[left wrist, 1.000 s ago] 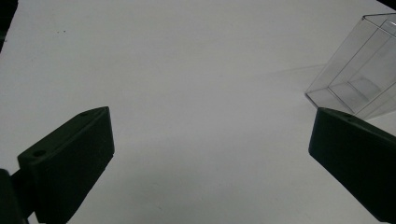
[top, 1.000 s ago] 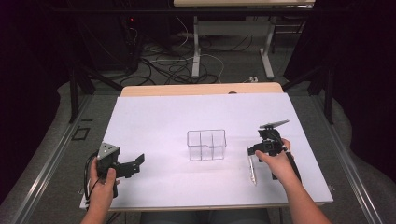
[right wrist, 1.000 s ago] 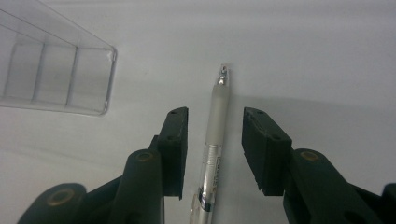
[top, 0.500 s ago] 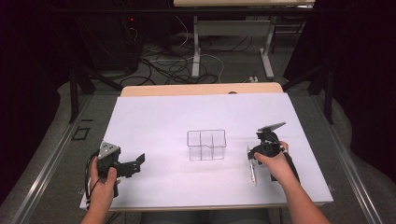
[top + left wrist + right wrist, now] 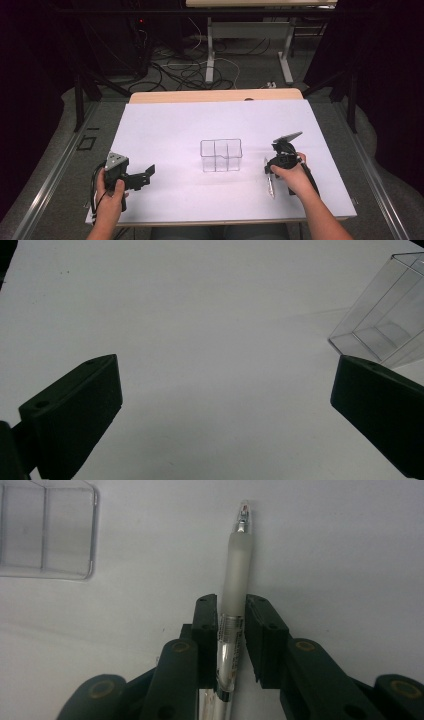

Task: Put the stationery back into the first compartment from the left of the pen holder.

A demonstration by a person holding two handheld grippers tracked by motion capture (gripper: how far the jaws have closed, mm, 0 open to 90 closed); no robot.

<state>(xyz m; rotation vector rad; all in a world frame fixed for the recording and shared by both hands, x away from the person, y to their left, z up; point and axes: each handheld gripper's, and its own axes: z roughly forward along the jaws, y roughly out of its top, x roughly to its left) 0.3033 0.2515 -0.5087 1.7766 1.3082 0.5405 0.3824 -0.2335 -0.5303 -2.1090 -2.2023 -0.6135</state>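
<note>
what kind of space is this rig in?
Probably a lab or data-collection workstation, not a home. A white-covered table stands inside a dark curtained enclosure, loose cables snake across the grey floor behind, and only a clear plastic divided box and a translucent pen are staged.

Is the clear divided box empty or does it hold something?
Empty. The clear divided box shows bare compartments in the high view, and the pen sits outside it, clamped in the right claw.
</note>
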